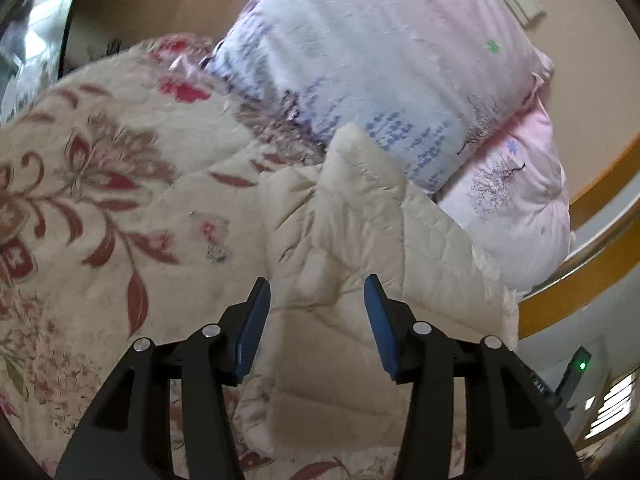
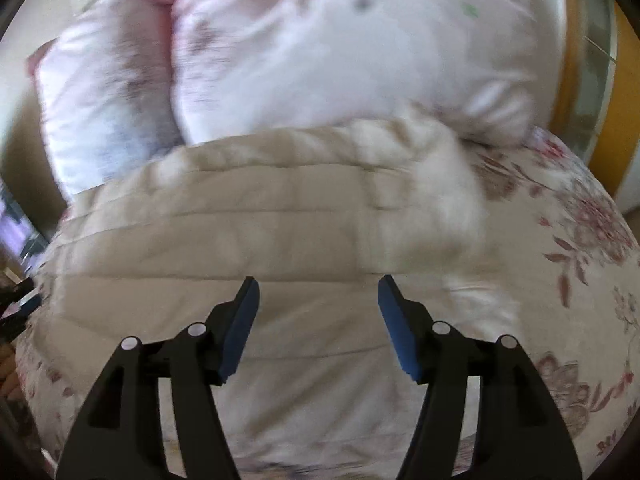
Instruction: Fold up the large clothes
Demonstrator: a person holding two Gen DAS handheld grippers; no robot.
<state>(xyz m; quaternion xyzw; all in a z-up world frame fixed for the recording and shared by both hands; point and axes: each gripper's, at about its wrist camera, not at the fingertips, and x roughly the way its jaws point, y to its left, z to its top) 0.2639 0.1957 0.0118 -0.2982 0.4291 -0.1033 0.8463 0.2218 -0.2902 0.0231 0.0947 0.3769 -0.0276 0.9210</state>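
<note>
A cream quilted padded garment (image 1: 352,232) lies bunched on a floral bedspread (image 1: 100,184), one end rising toward the pillows. My left gripper (image 1: 317,292) is open just above its lower part, holding nothing. In the right wrist view the same garment (image 2: 256,240) spreads wide with horizontal quilting lines, and my right gripper (image 2: 316,292) is open over its near part, empty. This view is motion-blurred.
Two pink and white printed pillows (image 1: 380,60) are stacked behind the garment, also in the right wrist view (image 2: 320,60). A wooden bed frame edge (image 1: 592,280) runs at the right. The floral bedspread (image 2: 580,240) extends to the right. A beige wall stands behind.
</note>
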